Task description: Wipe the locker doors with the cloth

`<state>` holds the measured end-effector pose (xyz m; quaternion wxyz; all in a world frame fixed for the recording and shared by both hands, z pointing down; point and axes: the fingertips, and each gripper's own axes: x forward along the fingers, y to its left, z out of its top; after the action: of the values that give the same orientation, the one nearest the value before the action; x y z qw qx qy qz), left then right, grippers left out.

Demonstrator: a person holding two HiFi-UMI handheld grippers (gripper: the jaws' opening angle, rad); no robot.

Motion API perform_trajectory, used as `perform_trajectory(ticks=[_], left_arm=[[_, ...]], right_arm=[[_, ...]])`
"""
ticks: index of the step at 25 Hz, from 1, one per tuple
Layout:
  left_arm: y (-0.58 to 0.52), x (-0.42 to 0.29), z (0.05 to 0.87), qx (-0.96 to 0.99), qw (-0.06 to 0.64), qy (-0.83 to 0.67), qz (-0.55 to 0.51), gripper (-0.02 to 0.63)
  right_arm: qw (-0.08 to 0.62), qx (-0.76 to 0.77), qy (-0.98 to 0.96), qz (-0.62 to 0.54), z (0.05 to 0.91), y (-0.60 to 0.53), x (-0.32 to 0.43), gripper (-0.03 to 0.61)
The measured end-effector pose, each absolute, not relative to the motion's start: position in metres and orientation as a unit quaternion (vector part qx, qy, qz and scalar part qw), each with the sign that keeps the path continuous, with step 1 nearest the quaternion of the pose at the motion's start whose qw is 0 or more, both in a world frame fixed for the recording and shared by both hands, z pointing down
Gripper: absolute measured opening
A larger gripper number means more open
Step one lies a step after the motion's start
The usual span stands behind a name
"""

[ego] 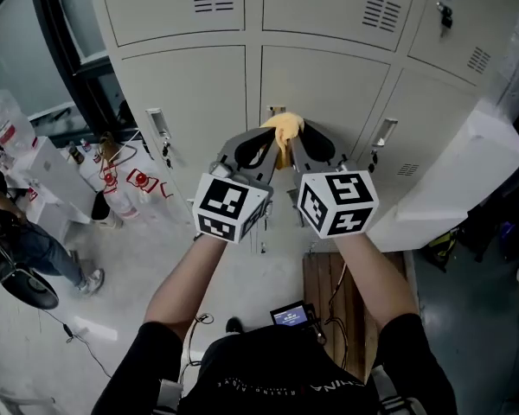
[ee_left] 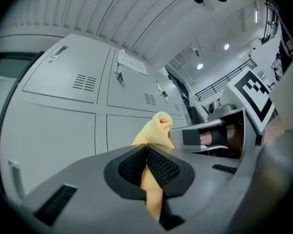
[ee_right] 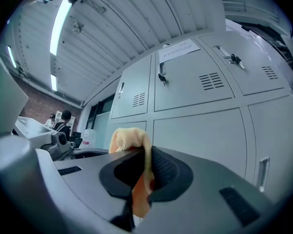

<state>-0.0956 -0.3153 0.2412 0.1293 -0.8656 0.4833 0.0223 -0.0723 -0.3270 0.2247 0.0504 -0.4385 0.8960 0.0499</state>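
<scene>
Cloth (ego: 283, 128) is bunching into a small wad w/ L gripper (ego: 264, 145) & R gripper (ego: 310, 143) both clamping it, so hard jaws are prob risking scraping locker doors (ego: 324, 80), not wiping.

Bright ceiling strip lights (ee_right: 58, 21) (fisheye-warped edges), dim head view

cloth (ego: 284, 128): yellow, bunched into a wad | clamped in both left gripper (ee_left: 146, 149) and right gripper (ee_right: 147, 156), top poking above jaws | locker doors (ego: 190, 102): pale grey, louvred, shut | cloth in front of lower middle door, contact unclear
</scene>
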Motion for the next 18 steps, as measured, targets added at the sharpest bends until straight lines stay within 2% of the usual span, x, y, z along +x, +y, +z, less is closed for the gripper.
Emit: perform_trajectory(ticks=[7, 18], left_arm=[[-0.357, -0.115, 0.187, -0.845, 0.142, 0.516, 0.019, 0.020], [-0.398, -0.131, 0.153, -0.828, 0.147, 0.540, 0.007, 0.020]], right_arm=[[0.062, -0.465, 0.880, 0.077, 0.170, -0.369, -0.090, 0.051], [0.077, -0.475, 0.871, 0.097, 0.136, -0.407, -0.104, 0.051]])
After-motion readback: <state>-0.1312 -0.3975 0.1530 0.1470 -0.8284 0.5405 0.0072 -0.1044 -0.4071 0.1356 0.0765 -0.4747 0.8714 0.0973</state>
